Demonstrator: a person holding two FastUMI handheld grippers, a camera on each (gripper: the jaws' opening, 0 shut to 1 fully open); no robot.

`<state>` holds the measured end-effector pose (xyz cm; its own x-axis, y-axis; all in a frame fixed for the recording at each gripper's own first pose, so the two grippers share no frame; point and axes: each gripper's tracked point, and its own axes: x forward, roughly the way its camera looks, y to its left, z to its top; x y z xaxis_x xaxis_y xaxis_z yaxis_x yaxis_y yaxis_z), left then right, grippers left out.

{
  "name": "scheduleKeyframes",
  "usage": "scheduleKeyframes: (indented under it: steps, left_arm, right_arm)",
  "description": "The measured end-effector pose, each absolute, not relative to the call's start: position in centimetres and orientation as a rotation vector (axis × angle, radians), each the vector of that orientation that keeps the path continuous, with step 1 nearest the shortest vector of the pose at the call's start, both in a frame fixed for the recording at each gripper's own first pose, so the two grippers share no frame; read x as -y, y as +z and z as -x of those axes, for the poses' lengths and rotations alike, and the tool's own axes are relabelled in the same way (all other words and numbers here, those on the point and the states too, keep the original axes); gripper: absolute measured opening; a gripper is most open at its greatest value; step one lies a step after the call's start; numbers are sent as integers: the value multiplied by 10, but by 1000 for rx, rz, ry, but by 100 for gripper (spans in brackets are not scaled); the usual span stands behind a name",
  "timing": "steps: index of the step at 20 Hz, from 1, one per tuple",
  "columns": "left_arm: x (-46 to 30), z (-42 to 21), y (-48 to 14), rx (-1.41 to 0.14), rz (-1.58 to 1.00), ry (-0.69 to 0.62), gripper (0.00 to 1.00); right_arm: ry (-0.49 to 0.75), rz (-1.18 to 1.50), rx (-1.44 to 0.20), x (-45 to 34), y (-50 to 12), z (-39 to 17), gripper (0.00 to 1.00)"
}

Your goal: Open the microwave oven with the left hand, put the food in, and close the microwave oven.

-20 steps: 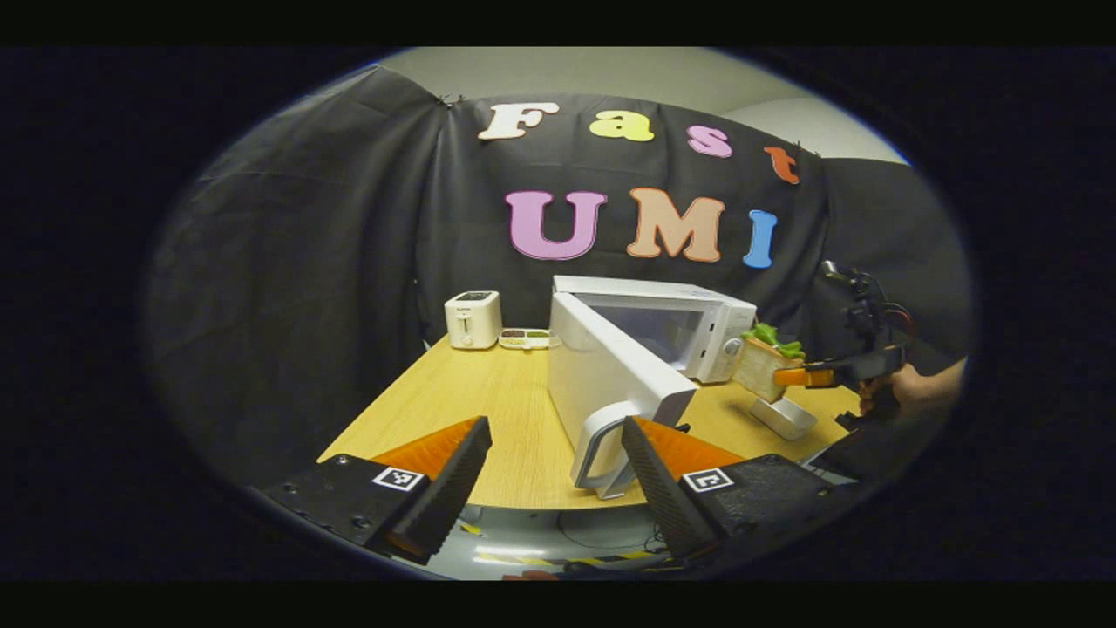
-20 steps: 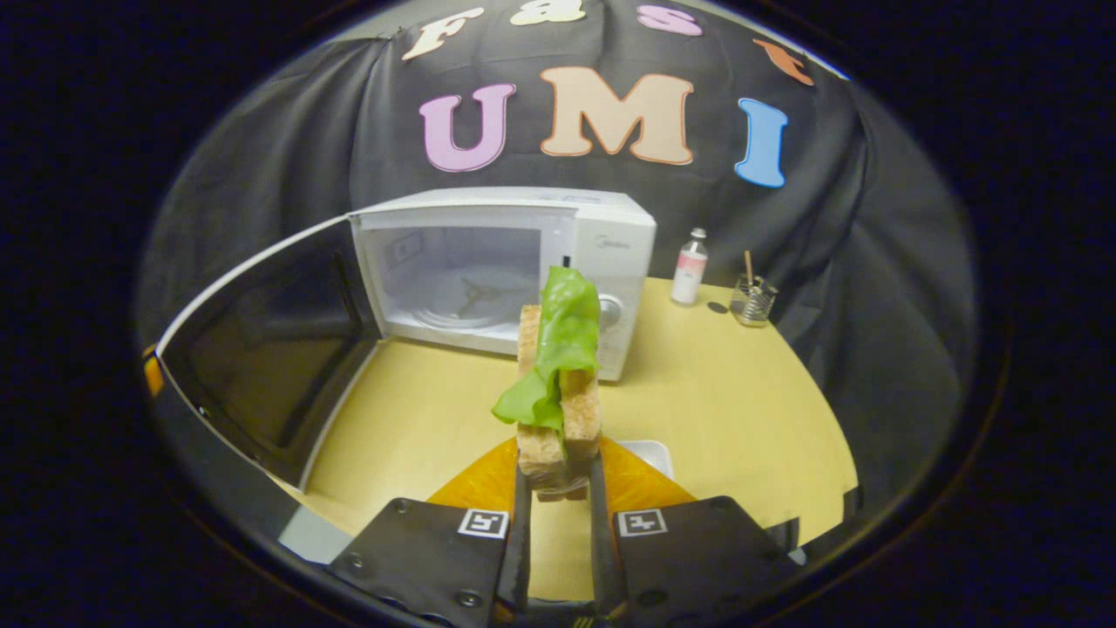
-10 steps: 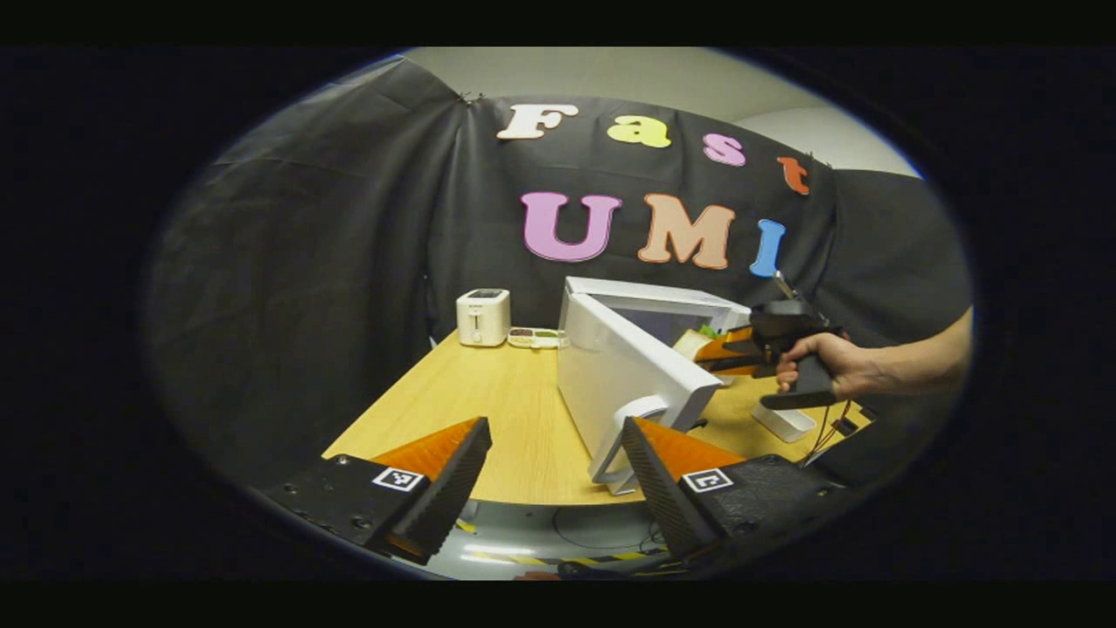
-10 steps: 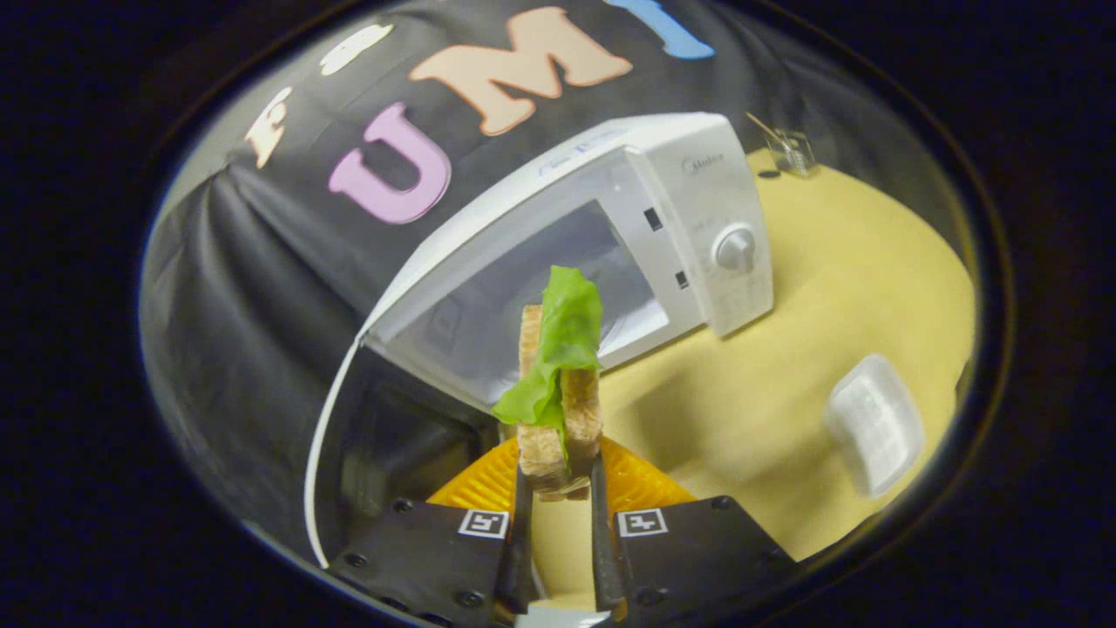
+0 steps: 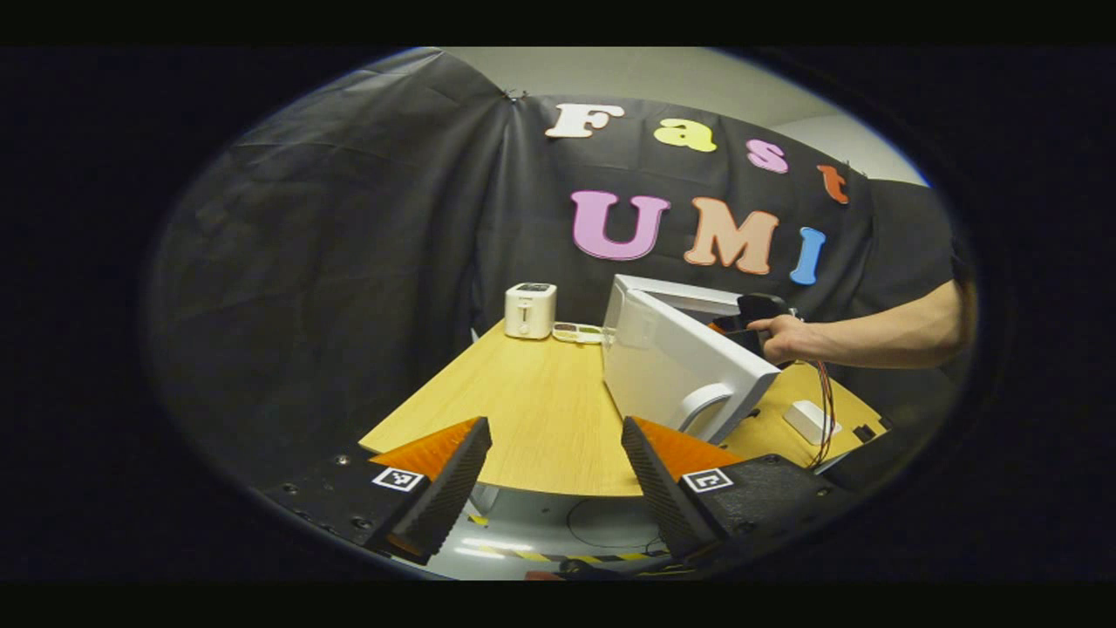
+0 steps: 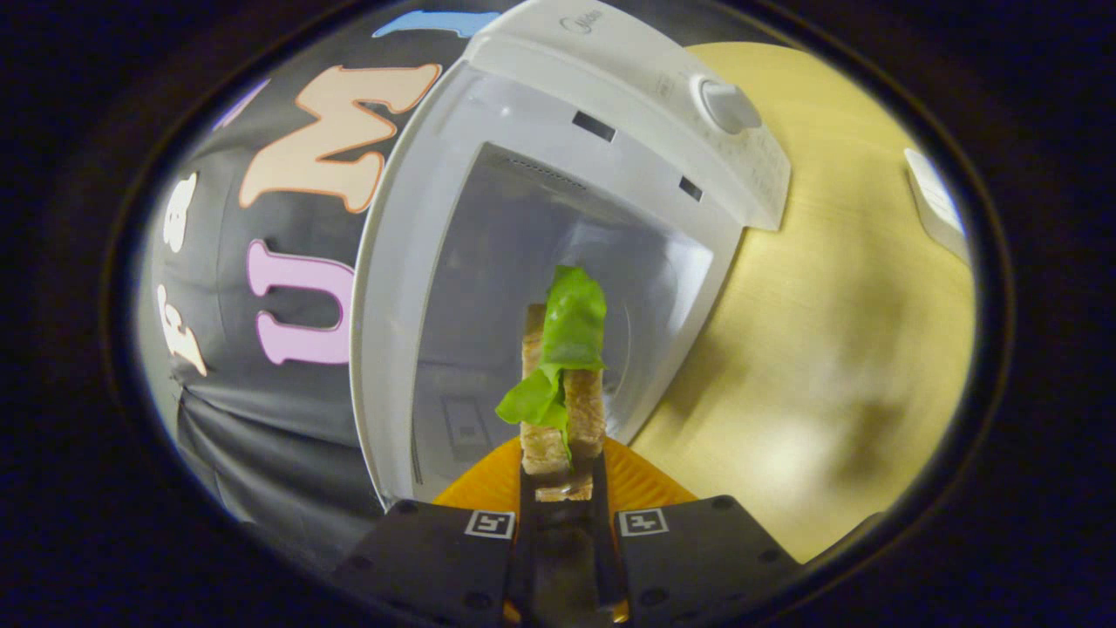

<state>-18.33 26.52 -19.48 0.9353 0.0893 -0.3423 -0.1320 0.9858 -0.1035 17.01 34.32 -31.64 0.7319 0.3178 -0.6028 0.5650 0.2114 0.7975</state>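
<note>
The white microwave [image 6: 558, 113] stands with its door [image 5: 684, 366] swung wide, and its pale cavity [image 6: 540, 288] faces the right gripper view, rolled on its side. My right gripper [image 6: 562, 471] is shut on a sandwich [image 6: 562, 384], two bread slices with green lettuce, held at the cavity's mouth. In the left gripper view a hand [image 5: 785, 336] holds that gripper behind the door's top edge. My left gripper [image 5: 554, 475] stands open over the table's front edge, left of the door handle [image 5: 702, 406], with nothing between its fingers.
A white toaster [image 5: 530, 310] and a small tray [image 5: 577, 331] sit at the back of the wooden table [image 5: 532, 410]. A white dish [image 5: 811, 421] lies on the table right of the door. The microwave's control knob [image 6: 728, 105] faces the right gripper view.
My right gripper carried the sandwich forward to the microwave's opening, rolling as it went. My left gripper drew back and left from the door handle, staying open.
</note>
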Motion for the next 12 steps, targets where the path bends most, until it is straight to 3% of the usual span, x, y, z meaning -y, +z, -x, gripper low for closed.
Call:
scheduleKeyframes:
  steps: [2,3,9,10,12]
  left_arm:
    - [-272,190,-201,-359,138,137,88]
    - [-276,193,-205,-375,135,150,92]
    - [-289,202,-205,-398,98,190,92]
    - [-290,202,-205,-402,98,196,87]
    - [-289,201,-203,-398,100,198,92]
  right_arm:
    - [-239,-1460,-779,-349,-325,-183,29]
    - [-258,-1496,-768,-352,-330,-189,29]
    - [-308,-1569,-672,-361,-341,-222,29]
    - [-313,-1565,-665,-361,-345,-224,29]
    - [-317,-1546,-647,-360,-349,-225,29]
